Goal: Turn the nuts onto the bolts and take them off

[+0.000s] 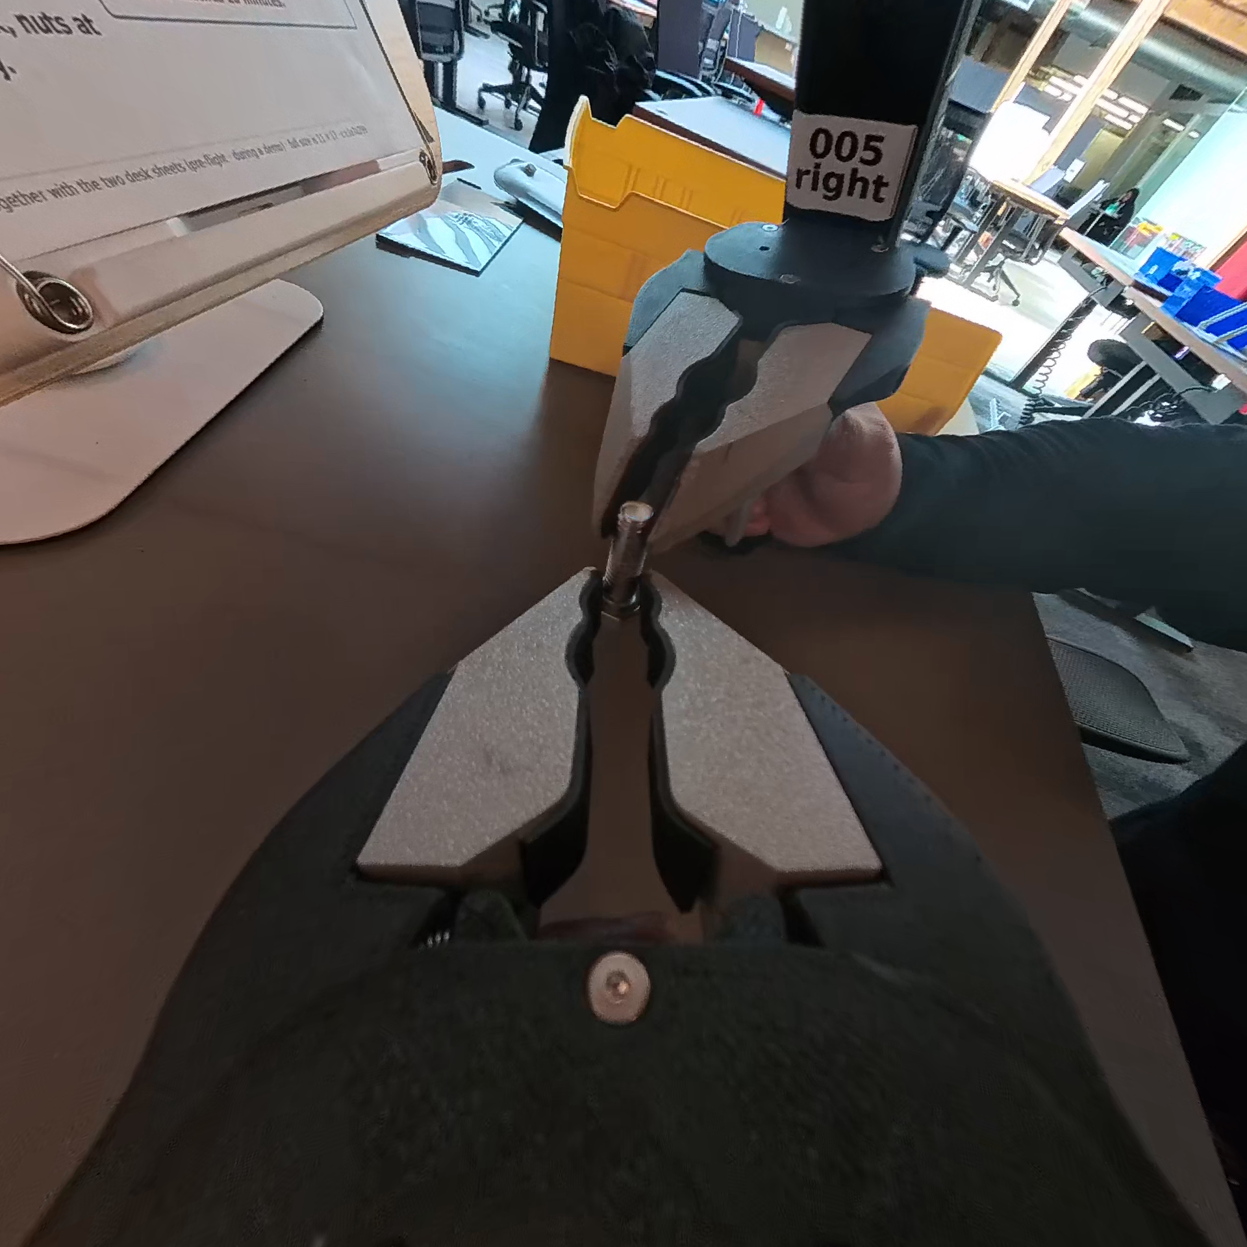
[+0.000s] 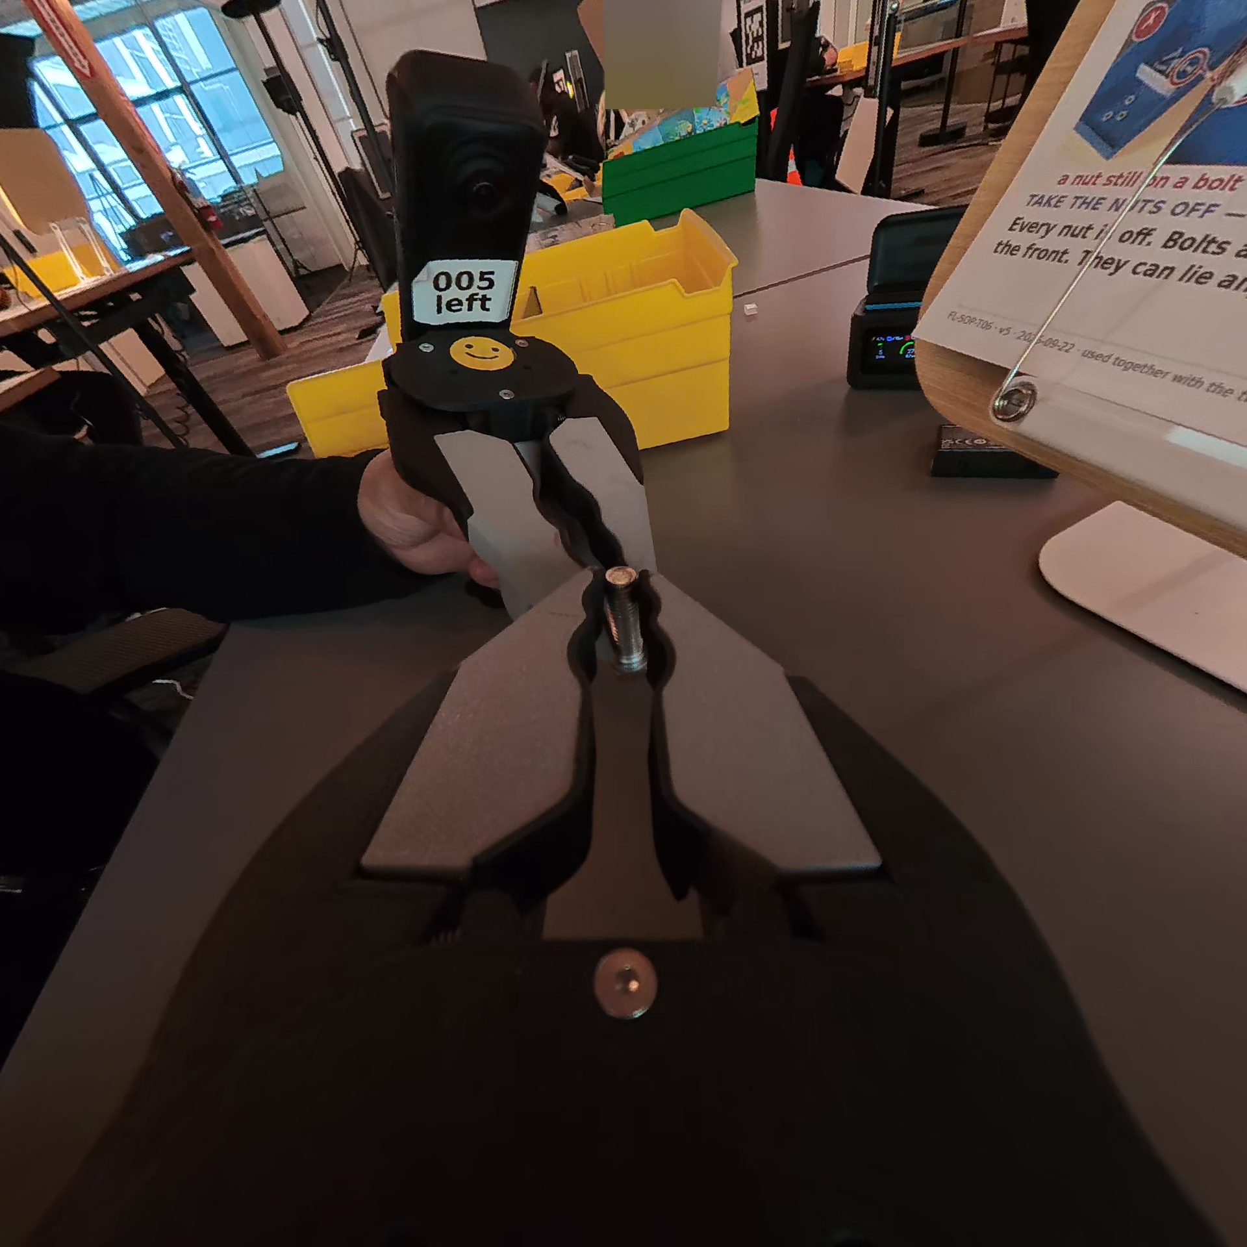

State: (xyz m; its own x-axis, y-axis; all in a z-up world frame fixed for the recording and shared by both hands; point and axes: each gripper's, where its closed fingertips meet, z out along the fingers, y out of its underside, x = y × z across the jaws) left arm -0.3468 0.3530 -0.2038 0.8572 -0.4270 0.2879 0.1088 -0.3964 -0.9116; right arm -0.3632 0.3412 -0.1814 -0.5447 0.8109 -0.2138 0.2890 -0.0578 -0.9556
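Bolt (image 1: 624,557) and nut (image 1: 619,602) sit between the two hand-held grippers, above the dark tabletop (image 1: 337,540). In the left wrist view, the left hand-held gripper (image 1: 621,597) pinches the nut at its fingertips, with the threaded shaft poking out beyond them. The right hand-held gripper (image 1: 631,533) meets it from the far side, its tips at the bolt's end. In the right wrist view, the right hand-held gripper (image 2: 624,627) is closed around the bolt (image 2: 624,624), which lies in the scalloped notch. A yellow bin (image 2: 607,337) stands behind.
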